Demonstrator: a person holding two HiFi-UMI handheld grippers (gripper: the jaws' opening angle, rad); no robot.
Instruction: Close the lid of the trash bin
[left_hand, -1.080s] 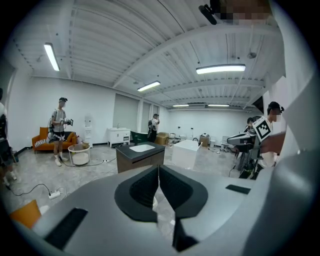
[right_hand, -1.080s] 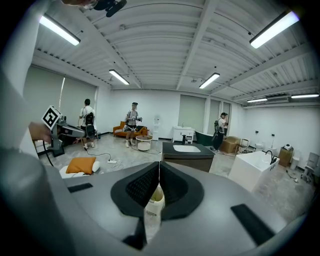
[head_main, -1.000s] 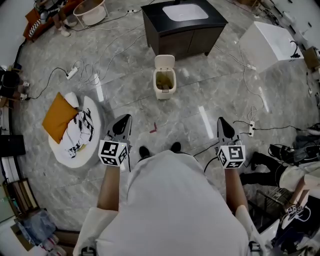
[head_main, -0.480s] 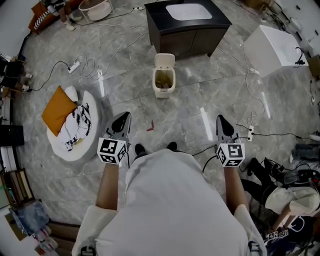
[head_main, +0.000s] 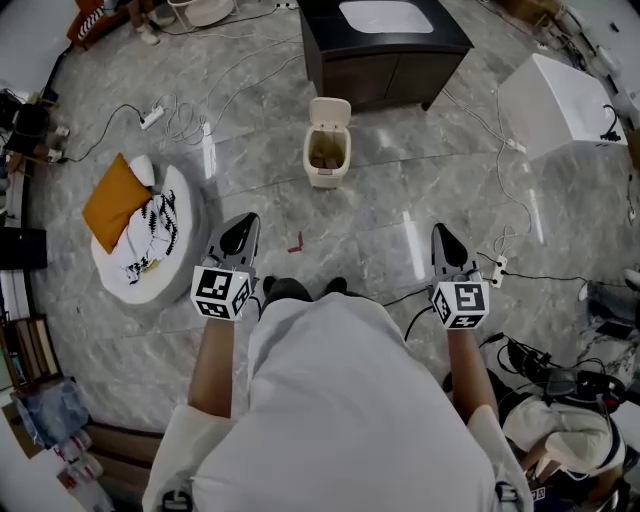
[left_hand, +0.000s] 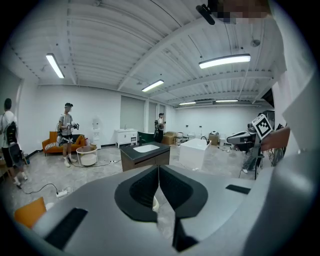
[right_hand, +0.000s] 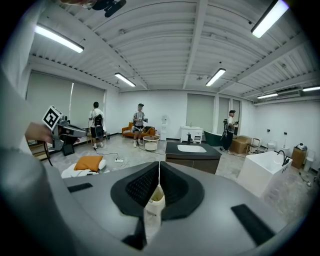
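The small cream trash bin (head_main: 327, 160) sits on the marble floor (head_main: 400, 210) just in front of the dark sink cabinet (head_main: 385, 45), well ahead of both tongs. Its lid (head_main: 331, 110) is flipped up at the back. From the head view you can look down into it: something brownish in there, can't tell what. The right gripper view only catches the bin's outside (right_hand: 154, 202) below its jaws, but it shows people (right_hand: 139, 120) by an orange sofa (right_hand: 135, 132). Left tongs (head_main: 243, 222) and right tongs (head_main: 441, 232) are both clenched with nothing in them.
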